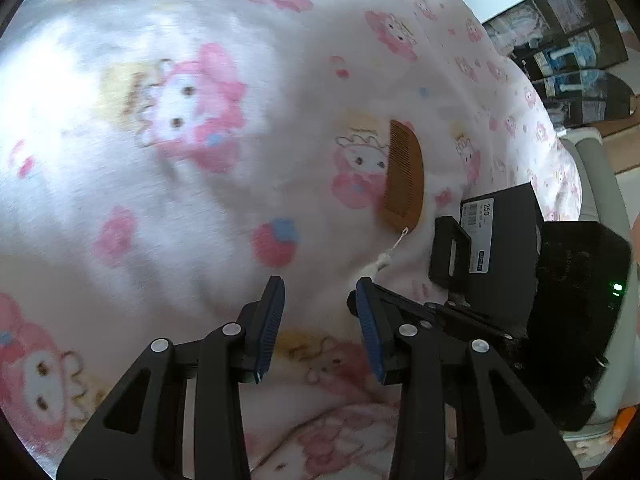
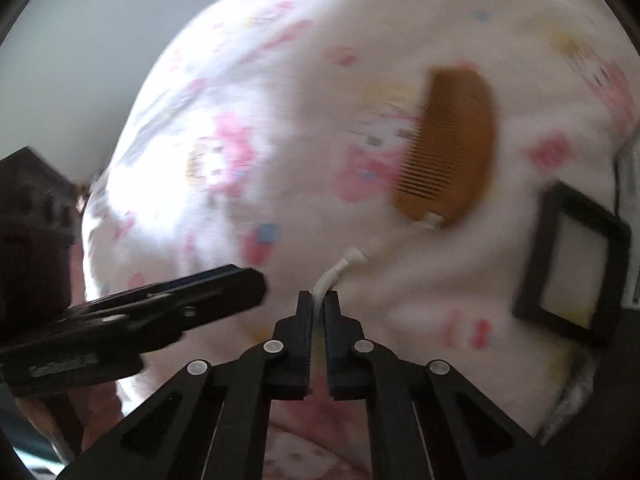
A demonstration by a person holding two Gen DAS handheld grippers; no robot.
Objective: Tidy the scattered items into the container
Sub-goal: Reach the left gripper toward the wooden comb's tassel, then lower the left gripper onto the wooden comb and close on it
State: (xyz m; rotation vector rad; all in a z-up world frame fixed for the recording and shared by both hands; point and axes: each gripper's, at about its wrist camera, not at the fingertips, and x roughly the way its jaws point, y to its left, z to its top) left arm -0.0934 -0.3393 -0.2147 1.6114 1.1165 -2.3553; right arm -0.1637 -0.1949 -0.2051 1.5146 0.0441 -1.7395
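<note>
A brown wooden comb [image 1: 404, 176] [image 2: 452, 148] lies flat on a pink cartoon-print blanket [image 1: 200, 200]. A white tasselled cord [image 2: 340, 268] [image 1: 378, 264] trails from the comb's near end. My right gripper [image 2: 318, 296] is shut on the end of that cord, with the comb lying ahead of it and to the right. My left gripper [image 1: 320, 284] hangs open just above the blanket, nothing between its blue pads [image 1: 272, 316], left of the cord. The black container [image 1: 504, 232] with a white label stands right of the comb.
A black rectangular handle frame [image 2: 572, 264] [image 1: 450, 252] juts from the container's near side. One left-gripper finger [image 2: 224, 284] reaches in from the left of the right wrist view. Dark shelving [image 1: 560, 40] stands beyond the bed, and the blanket spreads wide to the left.
</note>
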